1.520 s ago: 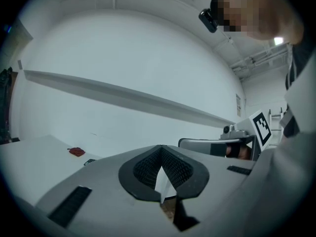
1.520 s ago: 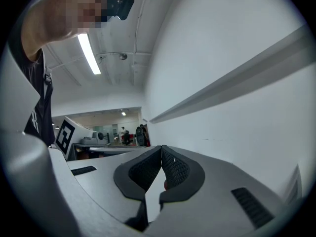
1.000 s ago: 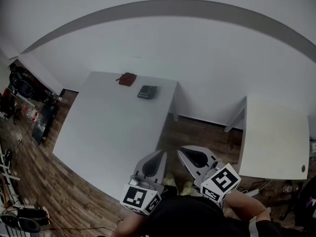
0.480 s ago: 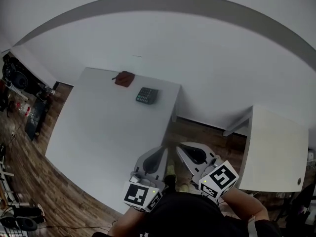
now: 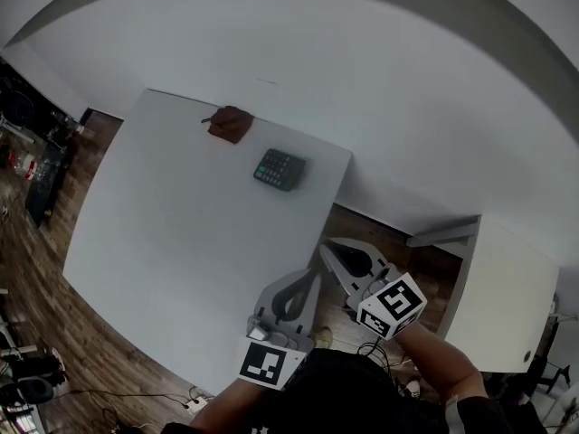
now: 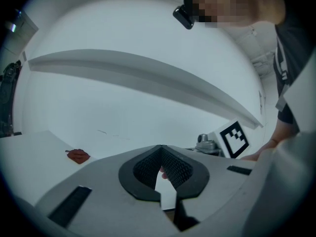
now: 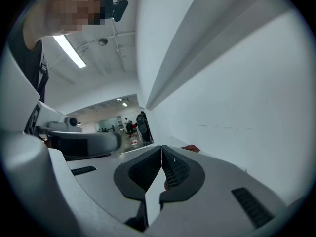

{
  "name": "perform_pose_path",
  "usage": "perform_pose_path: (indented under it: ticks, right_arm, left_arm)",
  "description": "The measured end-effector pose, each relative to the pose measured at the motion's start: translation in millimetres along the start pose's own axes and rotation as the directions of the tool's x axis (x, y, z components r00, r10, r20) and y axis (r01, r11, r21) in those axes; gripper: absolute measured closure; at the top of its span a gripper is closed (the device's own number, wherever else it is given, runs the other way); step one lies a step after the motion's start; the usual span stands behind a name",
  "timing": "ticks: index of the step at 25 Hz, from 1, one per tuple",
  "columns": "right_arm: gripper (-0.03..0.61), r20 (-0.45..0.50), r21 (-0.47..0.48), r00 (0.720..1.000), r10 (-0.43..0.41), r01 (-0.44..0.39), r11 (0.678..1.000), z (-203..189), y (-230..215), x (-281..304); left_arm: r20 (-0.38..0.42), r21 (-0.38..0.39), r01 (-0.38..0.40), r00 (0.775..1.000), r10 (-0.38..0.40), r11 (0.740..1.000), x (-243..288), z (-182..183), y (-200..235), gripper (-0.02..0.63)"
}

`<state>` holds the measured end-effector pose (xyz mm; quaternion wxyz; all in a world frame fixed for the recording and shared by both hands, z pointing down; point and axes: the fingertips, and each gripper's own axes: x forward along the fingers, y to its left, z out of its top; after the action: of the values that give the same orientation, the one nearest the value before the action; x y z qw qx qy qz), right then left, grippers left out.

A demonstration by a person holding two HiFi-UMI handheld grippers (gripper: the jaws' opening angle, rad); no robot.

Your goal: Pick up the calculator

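The dark calculator (image 5: 279, 169) lies flat near the far right edge of the white table (image 5: 163, 242), close to the wall. My left gripper (image 5: 311, 275) hovers at the table's near right corner, well short of the calculator, its jaws closed tip to tip with nothing between them. My right gripper (image 5: 327, 248) is just off the table's right edge, also shut and empty. In the left gripper view the left gripper (image 6: 160, 146) blocks the calculator from sight. The right gripper (image 7: 161, 147) does the same in the right gripper view.
A small red-brown object (image 5: 230, 124) lies at the table's far edge, left of the calculator, and shows again as the red-brown object (image 6: 78, 155) beside the left jaws. A second white table (image 5: 507, 297) stands to the right across a strip of wood floor (image 5: 398, 247). Dark clutter (image 5: 27, 170) lines the left wall.
The head view has swung down and closer to the table, so the calculator looks larger. Both grippers have come forward towards the table's right corner, still shut. The calculator has not moved.
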<state>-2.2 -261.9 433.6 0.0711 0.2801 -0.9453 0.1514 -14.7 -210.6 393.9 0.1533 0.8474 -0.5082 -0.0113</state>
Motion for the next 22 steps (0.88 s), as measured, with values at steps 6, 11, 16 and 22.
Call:
perform_pose_path:
  ticks: [6, 11, 16, 22]
  right_arm:
    - [0.565, -0.073, 0.257, 0.997, -0.025, 0.043, 0.965, -52, -72, 76]
    - [0.565, -0.189, 0.617, 0.982, -0.014, 0.130, 0.776, -114, -142, 136]
    - [0.554, -0.251, 0.741, 0.968, 0.008, 0.186, 0.646, -154, -184, 174]
    - [0.503, -0.302, 0.782, 0.953, 0.012, 0.240, 0.575, -192, -211, 200]
  left_arm:
    - [-0.021, -0.052, -0.029, 0.999, 0.027, 0.998, 10, -15, 42, 0.607]
    - [-0.059, -0.118, -0.089, 0.995, 0.083, 0.989, 11, -32, 80, 0.607]
    - [-0.082, -0.155, -0.138, 0.989, 0.126, 0.978, 7, -46, 106, 0.607]
    - [-0.106, -0.175, -0.167, 0.983, 0.150, 0.970, 6, -53, 124, 0.607]
